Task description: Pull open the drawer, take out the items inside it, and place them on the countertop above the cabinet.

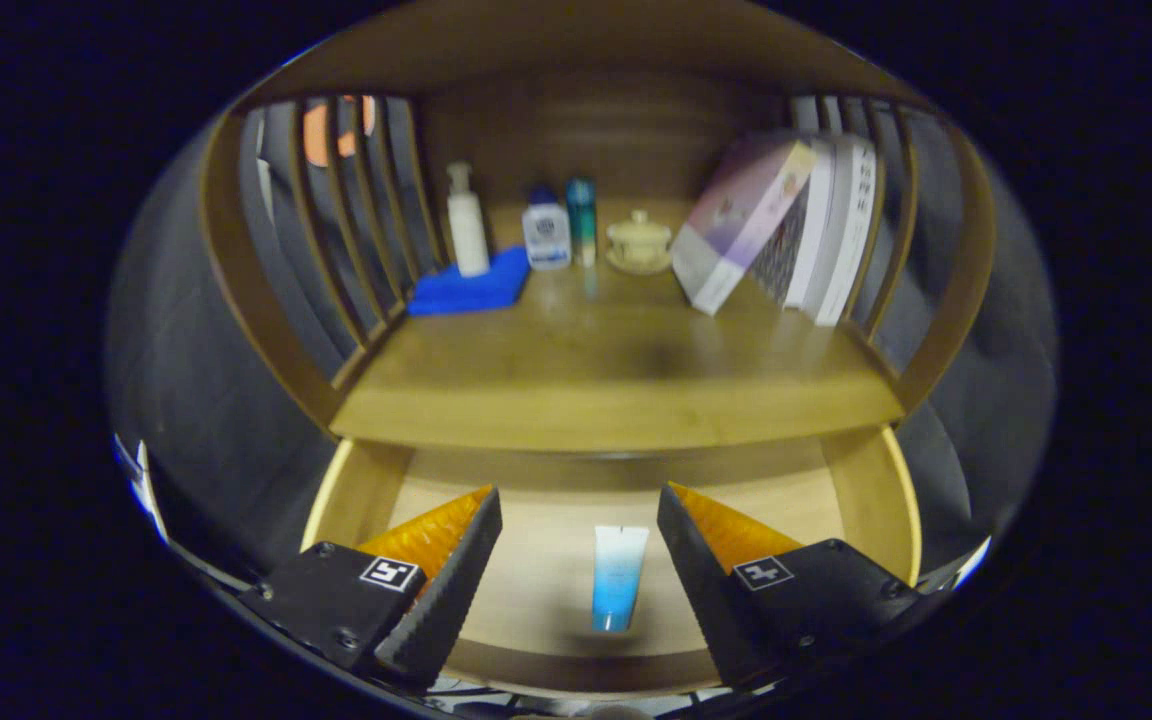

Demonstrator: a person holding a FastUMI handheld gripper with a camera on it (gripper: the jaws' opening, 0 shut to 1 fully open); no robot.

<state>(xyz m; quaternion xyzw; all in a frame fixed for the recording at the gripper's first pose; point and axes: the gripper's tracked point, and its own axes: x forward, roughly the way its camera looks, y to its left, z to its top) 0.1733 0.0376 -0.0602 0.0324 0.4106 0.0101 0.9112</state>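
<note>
Jaws spread around tube (620, 577); drawer (361, 490) rear hidden under countertop (616, 400).

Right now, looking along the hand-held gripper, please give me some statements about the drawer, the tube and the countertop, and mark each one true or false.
1. The drawer is pulled open. True.
2. The hand-held gripper is shut on the tube. False: its fingers stand open and apart, and the tube lies between them on the drawer floor.
3. The pump bottle stands by the blue cloth on the countertop. True.
4. The books lie flat in the drawer. False: they lean on the countertop, beside the slats.
5. The tube already rests on the countertop. False: it is in the drawer.
</note>
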